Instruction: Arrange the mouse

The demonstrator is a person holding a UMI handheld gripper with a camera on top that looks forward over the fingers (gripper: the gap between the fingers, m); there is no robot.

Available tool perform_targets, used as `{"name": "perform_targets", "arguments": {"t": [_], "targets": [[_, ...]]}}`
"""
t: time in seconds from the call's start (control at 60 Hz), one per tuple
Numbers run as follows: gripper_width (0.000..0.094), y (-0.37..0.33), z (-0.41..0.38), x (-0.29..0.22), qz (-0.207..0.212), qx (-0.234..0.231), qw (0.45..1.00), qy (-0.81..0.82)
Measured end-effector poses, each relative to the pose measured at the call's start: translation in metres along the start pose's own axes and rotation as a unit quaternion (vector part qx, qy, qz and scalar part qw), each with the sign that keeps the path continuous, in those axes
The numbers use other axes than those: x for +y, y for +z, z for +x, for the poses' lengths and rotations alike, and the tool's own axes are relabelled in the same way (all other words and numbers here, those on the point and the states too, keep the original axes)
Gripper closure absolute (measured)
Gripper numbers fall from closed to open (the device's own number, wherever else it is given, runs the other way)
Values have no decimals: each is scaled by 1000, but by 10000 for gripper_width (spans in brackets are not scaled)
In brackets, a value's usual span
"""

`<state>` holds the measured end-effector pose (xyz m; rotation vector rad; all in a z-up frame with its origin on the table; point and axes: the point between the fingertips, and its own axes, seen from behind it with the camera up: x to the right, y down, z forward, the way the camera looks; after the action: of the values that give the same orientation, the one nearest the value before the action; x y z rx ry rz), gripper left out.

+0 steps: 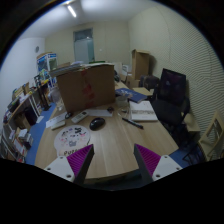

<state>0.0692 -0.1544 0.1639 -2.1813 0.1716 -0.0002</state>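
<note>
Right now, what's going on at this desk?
A hand-held gripper hovers over a wooden desk, fingers open and holding nothing. The mouse lies untouched on the desk, well beyond the fingers, in front of a cardboard box. A notebook lies to its right, beside a black chair.

A light wooden table (112,150) carries a black mouse (97,123) near its centre. Behind the mouse stands a large cardboard box (84,85). A patterned round disc (71,138) lies toward the near edge, and an open notebook (143,110) lies off to one side of the mouse.
</note>
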Motion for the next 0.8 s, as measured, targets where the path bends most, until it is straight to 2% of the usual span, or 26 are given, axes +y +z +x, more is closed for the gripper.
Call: {"name": "perform_targets", "arguments": {"t": [0.133, 0.217, 0.367, 0.683, 0.8], "targets": [[109, 37, 8, -12, 0, -17, 1000, -10], [103, 53, -15, -3, -2, -45, 999, -9], [111, 124, -56, 1, -18, -98, 995, -29], [107, 282, -90, 11, -49, -121, 990, -58], [114, 316, -96, -4, -42, -120, 990, -64]]}}
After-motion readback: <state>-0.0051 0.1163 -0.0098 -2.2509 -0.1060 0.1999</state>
